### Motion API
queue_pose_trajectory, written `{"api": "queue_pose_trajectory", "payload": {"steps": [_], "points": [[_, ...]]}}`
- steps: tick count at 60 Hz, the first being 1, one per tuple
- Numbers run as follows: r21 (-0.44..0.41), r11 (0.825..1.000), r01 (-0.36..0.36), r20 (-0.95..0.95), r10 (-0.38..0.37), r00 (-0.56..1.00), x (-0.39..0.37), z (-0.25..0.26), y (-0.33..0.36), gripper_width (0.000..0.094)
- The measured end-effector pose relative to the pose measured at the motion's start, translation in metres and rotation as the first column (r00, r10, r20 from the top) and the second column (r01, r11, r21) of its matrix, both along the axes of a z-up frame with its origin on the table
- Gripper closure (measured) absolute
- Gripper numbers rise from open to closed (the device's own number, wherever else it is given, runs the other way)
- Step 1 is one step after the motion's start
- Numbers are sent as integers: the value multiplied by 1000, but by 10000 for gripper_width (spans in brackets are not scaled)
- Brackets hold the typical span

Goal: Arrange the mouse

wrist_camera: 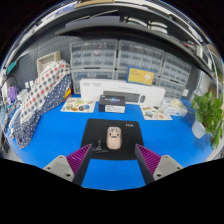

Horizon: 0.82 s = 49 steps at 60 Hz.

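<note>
Gripper [113,158]: released, fingers spread wide, gripping nothing.
Pads [80,155]: purple, flanking the near edge of the mat.
Mouse [115,137]: beige, on the mat, just ahead of the fingers.
Mat [98,128]: black, flat on the table.
Table [55,135]: blue.
Box [122,91]: white, beyond the mat.
Plant [209,110]: green, off right.

A blue surface [60,135] carries a white box [122,93] at its far edge. A checkered cloth [40,95] lies at one side, a green plant [209,110] at the other. Shelving with drawers [120,55] stands behind.
</note>
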State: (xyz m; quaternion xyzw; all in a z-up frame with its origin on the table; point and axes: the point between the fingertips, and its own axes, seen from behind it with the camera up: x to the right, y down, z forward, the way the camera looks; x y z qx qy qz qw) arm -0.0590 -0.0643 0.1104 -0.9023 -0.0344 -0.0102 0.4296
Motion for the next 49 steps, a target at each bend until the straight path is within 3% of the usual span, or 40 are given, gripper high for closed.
{"api": "queue_pose_trajectory", "payload": {"steps": [18, 49], "points": [[79, 995, 55, -11, -55, 998, 18, 64, -93, 72], [86, 996, 28, -19, -26, 999, 10, 77, -154, 70]]}}
